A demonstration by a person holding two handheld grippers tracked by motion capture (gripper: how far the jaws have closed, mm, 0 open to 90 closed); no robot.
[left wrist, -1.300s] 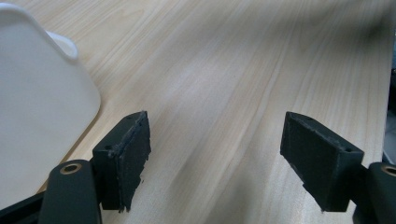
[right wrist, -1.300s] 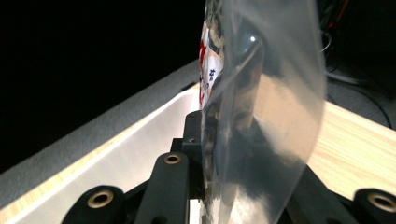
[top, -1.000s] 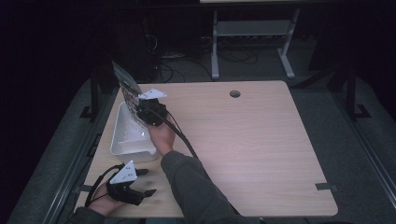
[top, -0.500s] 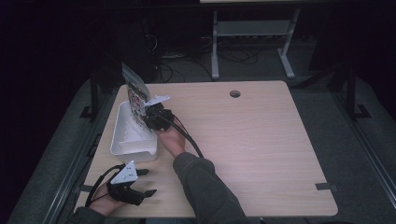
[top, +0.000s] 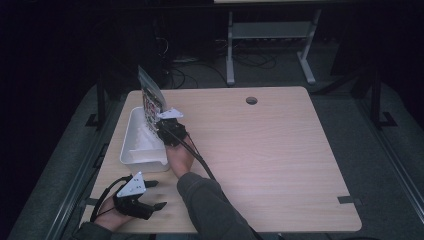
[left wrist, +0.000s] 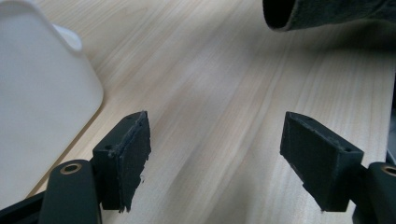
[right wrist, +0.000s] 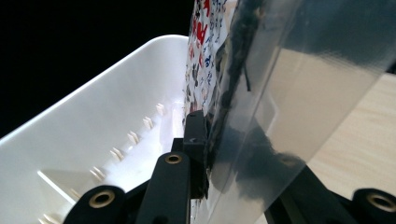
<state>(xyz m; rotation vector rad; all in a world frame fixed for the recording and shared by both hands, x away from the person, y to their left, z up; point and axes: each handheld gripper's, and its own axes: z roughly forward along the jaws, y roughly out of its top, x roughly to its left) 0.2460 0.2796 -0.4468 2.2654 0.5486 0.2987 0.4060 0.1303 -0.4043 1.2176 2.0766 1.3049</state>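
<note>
A clear plastic packet with a printed face (top: 149, 97) (right wrist: 261, 93) stands upright over the white bin (top: 131, 150) (right wrist: 93, 116), its lower edge down inside the bin's right side. My right gripper (top: 154, 124) (right wrist: 210, 140) is shut on the packet's lower part, and its jaws have just pressed a little closer on it. My left gripper (top: 156, 195) (left wrist: 215, 154) lies on the table near the front left corner. It is open, with bare wood between its pads. The bin's corner (left wrist: 37, 93) is just to its left.
The wooden table (top: 280, 160) has a round cable hole (top: 251, 100) at the back. The right forearm's sleeve (top: 210, 205) (left wrist: 327, 14) crosses in front of the left gripper. Black cables trail from both grippers. A metal stand (top: 270, 35) is on the floor behind the table.
The right gripper has sunk a little with the packet, bringing it lower into the bin and slightly to the right. The left gripper has stayed where it was.
</note>
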